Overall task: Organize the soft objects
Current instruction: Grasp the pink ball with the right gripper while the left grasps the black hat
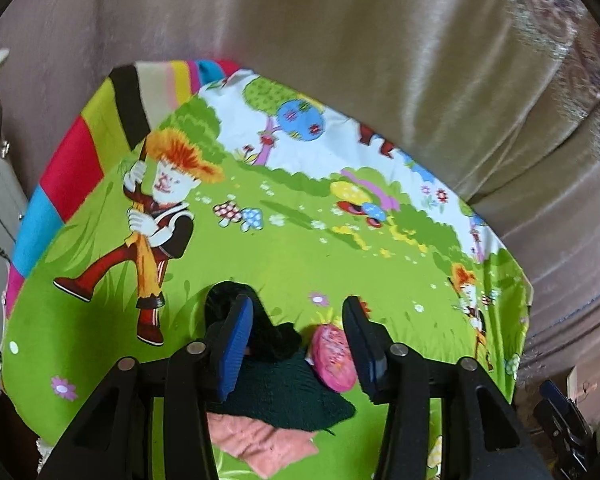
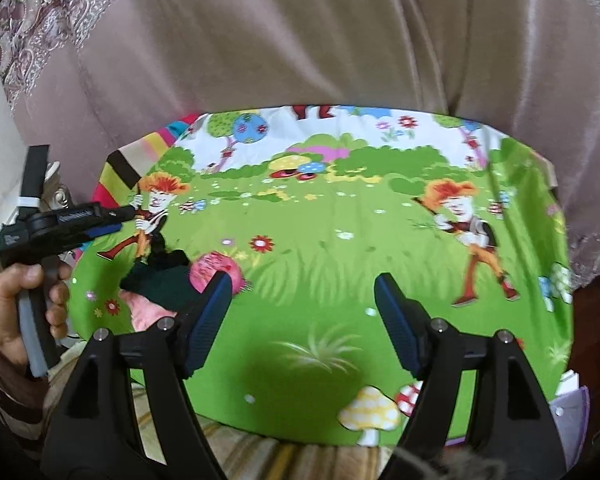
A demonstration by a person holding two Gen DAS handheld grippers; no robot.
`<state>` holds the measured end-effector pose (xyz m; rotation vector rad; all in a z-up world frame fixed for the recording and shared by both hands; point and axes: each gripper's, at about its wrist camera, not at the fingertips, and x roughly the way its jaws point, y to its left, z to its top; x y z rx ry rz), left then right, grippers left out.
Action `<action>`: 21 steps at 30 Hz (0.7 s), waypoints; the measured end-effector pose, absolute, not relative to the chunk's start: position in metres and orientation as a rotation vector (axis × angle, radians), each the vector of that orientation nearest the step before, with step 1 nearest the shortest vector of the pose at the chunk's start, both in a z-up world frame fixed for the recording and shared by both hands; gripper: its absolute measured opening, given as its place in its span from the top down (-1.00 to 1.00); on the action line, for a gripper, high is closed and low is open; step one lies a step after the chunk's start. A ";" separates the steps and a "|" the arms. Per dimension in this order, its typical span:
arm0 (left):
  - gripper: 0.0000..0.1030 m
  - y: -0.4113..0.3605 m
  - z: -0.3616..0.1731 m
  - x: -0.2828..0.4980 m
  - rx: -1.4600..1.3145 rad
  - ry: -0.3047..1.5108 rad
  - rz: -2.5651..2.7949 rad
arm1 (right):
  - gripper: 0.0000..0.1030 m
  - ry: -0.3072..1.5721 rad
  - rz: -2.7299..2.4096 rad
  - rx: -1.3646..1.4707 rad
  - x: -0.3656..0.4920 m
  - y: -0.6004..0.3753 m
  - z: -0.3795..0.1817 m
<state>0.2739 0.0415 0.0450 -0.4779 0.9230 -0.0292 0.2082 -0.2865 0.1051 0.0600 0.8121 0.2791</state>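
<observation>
The left gripper (image 1: 298,334) hangs with jaws spread above a small heap on the cartoon-printed cloth (image 1: 284,248): a dark green knit (image 1: 284,392) over fuzzy pink fabric (image 1: 260,444), with a pink, probably rolled bundle (image 1: 334,358) beside it. The right gripper (image 2: 302,308) gapes empty, the heap to its left.

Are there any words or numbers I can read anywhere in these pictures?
None can be read.
Left gripper: pale lettering on its black body, too blurred to read.
Pink object: darker marks on it, too blurred to tell if they are words.
Cartoon cloth: pictures only, no words.
</observation>
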 end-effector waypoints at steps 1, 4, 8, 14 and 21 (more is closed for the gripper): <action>-0.03 0.044 0.038 0.277 -0.487 0.938 -0.021 | -0.49 0.817 0.289 0.060 0.212 -0.282 0.103; -0.06 0.049 0.023 0.285 -0.507 0.974 0.008 | -0.49 0.835 0.316 0.060 0.226 -0.266 0.093; -0.19 0.054 -0.002 0.298 -0.518 1.032 0.036 | -0.49 0.868 0.354 0.070 0.243 -0.248 0.079; -0.22 0.059 -0.035 0.314 -0.535 1.114 0.055 | -0.54 0.917 0.395 0.100 0.267 -0.226 0.057; -0.12 0.058 -0.055 0.320 -0.519 1.154 0.017 | -0.55 0.988 0.433 0.108 0.284 -0.202 0.026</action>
